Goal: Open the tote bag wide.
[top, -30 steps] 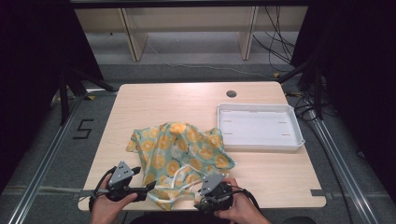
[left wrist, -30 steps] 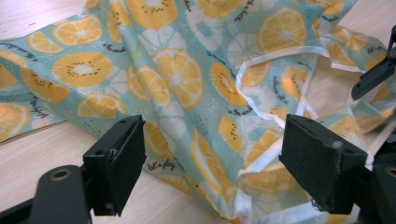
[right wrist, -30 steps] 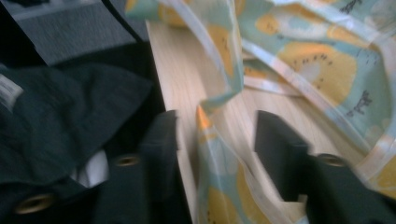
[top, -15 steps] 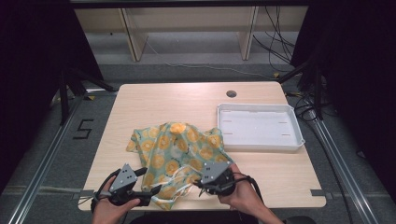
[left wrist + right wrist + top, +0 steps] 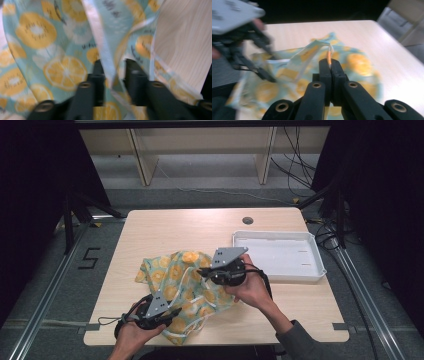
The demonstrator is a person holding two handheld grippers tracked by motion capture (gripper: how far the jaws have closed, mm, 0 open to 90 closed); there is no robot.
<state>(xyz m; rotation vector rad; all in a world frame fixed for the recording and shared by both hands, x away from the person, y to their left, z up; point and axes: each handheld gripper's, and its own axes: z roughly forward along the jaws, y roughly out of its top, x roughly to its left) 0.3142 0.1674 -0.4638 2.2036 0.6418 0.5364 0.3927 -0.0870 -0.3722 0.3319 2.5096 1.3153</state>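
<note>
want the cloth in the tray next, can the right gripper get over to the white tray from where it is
Probably yes. The right gripper, shut on the cloth, sits just left of the white tray, with bare table between them.

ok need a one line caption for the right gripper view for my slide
Right gripper shut on an edge of the lemon-print cloth, above the wooden table.

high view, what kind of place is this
Probably a lab recording station rather than a home: a bare wooden table fenced by metal rails, black curtains on both sides, and loose cables on the floor behind.
</note>
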